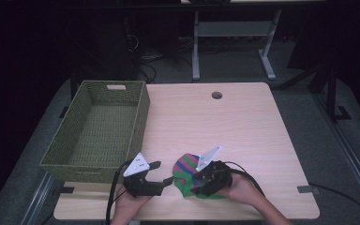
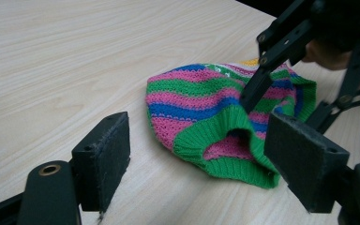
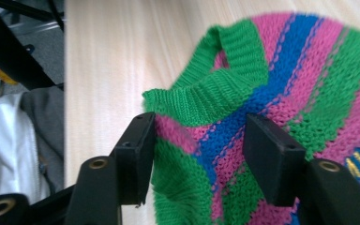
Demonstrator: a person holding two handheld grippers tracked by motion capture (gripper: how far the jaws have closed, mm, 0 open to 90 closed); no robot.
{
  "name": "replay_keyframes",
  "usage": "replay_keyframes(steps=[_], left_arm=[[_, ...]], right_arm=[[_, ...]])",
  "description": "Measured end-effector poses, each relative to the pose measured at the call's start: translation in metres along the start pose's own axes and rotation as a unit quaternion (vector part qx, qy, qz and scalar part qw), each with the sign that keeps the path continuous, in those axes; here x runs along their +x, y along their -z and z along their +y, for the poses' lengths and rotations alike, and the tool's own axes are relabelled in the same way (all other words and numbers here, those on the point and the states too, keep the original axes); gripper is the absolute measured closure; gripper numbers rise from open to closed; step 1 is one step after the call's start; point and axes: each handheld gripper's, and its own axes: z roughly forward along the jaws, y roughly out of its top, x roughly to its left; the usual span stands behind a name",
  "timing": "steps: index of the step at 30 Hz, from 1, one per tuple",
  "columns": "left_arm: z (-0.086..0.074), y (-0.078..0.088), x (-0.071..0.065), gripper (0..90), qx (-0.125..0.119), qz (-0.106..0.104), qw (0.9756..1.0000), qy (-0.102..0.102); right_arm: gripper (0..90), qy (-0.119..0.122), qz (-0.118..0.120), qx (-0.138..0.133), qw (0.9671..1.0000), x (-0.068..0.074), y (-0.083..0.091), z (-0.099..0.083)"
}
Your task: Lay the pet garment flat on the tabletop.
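Note:
A knit hat (image 1: pixel 185 169) striped in pink, green and blue, with a green ribbed rim, lies flat on the wooden table near its front edge. My right gripper (image 1: pixel 193 180) reaches over it from the right. In the right gripper view its jaws (image 3: pixel 199 154) stand apart over the hat (image 3: pixel 309 84), with flat, unpinched knit between the pads. My left gripper (image 1: pixel 163 172) rests just left of the hat, open and apart from it. In the left gripper view the hat's rim (image 2: pixel 225 140) faces the empty gap of the left gripper (image 2: pixel 201 164), and one black finger (image 2: pixel 255 89) of the right gripper touches the hat's top.
An empty green woven basket (image 1: pixel 140 117) stands on the table's left side, behind the left gripper. A round cable hole (image 1: pixel 216 95) sits near the far edge. Bare wood (image 1: pixel 243 131) stretches behind and right of the hat.

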Motion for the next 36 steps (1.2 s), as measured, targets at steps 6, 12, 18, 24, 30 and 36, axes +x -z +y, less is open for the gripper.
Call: replay_keyframes(steps=[6, 12, 18, 24, 30, 36], left_arm=[[0.000, 0.000, -0.001, 22.6, 0.000, 0.000, 1.0000, -0.002], [0.000, -0.001, -0.002, 22.6, 0.001, 0.000, 1.0000, -0.001], [0.000, -0.002, 0.000, 22.5, 0.004, -0.001, 1.0000, -0.002], [0.000, -0.001, 0.000, 22.5, 0.003, -0.001, 1.0000, 0.000], [0.000, -0.002, 0.000, 22.5, 0.003, -0.003, 1.0000, 0.001], [-0.001, -0.002, 0.000, 22.6, 0.003, -0.003, 1.0000, 0.001]], right_arm=[[54.7, 0.016, -0.039, -0.004, 0.9991, 0.004, -0.006, -0.004], [62.0, 0.025, -0.053, -0.002, 0.9983, 0.007, -0.006, -0.004], [72.5, 0.008, -0.054, 0.001, 0.9985, 0.005, -0.004, -0.001], [79.4, 0.004, -0.048, 0.000, 0.9988, 0.004, -0.003, 0.001], [80.6, 0.004, -0.045, -0.003, 0.9990, 0.005, 0.002, 0.004], [80.8, -0.004, -0.042, -0.023, 0.9989, 0.004, 0.013, 0.005]])
